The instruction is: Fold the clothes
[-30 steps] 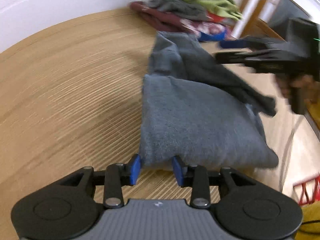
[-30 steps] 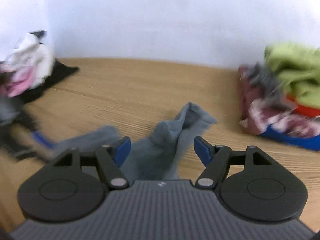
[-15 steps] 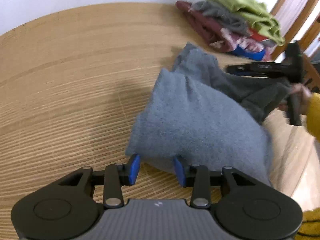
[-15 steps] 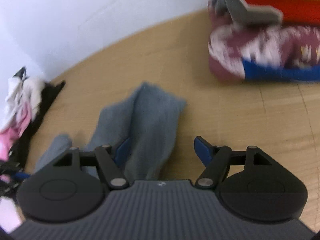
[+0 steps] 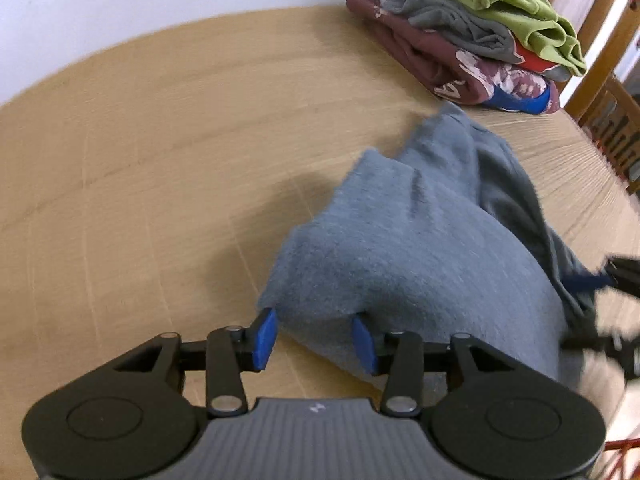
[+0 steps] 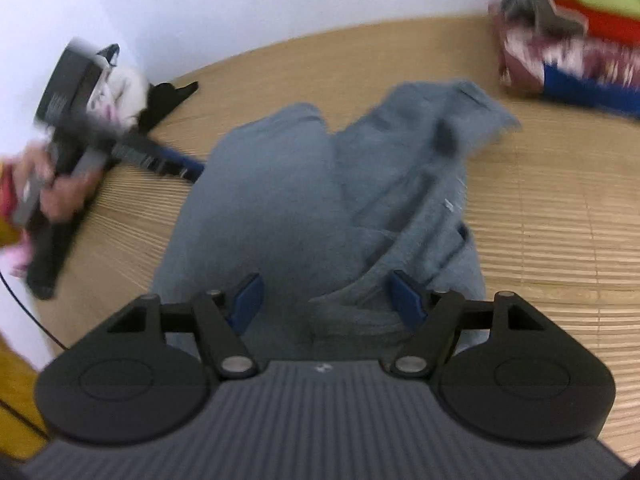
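Observation:
A grey-blue fleece garment [image 5: 416,248] lies partly folded on the wooden table [image 5: 160,152]. My left gripper [image 5: 316,338] has its blue pads on either side of the garment's near corner, with a gap between them. In the right wrist view the same garment [image 6: 304,200] spreads ahead, and my right gripper [image 6: 326,298] is open over its near edge with cloth between the pads. The left gripper [image 6: 132,152] shows at the garment's far left, and the right gripper [image 5: 600,280] appears blurred at the garment's right side.
A stack of folded clothes [image 5: 480,40], green on top, sits at the table's far right and also shows in the right wrist view [image 6: 576,40]. A pile of unfolded clothes [image 6: 132,88] lies at the far left against the white wall.
My right gripper has swung back from near the stack to the garment's near edge. My left gripper has stayed at the garment corner while the view shifted.

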Demonstrator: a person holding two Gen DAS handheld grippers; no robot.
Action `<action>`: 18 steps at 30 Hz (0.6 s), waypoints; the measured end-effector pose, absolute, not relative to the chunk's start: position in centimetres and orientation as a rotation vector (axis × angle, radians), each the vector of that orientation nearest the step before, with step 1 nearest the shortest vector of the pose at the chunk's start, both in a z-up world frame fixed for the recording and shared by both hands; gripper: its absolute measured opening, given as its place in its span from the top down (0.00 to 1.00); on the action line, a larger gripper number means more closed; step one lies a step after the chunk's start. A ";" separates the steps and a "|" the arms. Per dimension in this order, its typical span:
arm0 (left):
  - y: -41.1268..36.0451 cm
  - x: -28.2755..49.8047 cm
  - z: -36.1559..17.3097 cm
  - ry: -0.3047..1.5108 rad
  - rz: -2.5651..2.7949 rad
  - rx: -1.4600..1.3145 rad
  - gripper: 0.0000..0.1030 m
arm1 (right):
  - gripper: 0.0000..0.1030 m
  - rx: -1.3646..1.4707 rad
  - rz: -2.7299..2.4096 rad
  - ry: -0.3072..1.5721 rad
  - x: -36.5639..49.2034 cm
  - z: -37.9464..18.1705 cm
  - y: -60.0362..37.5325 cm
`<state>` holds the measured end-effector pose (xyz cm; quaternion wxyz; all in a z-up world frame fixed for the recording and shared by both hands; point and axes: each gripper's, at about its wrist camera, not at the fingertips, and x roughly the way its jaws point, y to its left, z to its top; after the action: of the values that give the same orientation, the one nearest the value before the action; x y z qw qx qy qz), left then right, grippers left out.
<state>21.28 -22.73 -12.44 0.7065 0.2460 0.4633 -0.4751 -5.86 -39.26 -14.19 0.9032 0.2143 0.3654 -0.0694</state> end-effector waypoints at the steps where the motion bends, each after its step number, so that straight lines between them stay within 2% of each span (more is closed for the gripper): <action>1: -23.5 21.8 -12.4 1.010 -1.063 0.569 0.53 | 0.29 0.455 -0.157 0.753 -5.7 -14.4 -38.2; 5: -27.0 23.2 -11.9 0.894 -1.088 0.677 0.56 | 0.29 0.674 -0.069 0.726 -4.0 -14.5 -34.1; 10: -29.3 22.9 -10.9 0.820 -1.146 0.733 0.57 | 0.30 0.652 0.025 0.666 1.3 -13.5 -26.7; 14: -25.7 21.7 -8.9 0.779 -1.193 0.708 0.57 | 0.31 0.512 0.004 0.645 -0.3 -11.5 -24.5; 18: -19.4 20.2 -6.8 0.774 -1.202 0.654 0.55 | 0.31 0.425 -0.099 0.676 -5.4 -9.7 -26.8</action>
<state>20.19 -19.37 -6.83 0.7066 0.2943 0.3485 -0.5410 -5.43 -26.83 -9.68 0.9202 0.2068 0.3288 -0.0483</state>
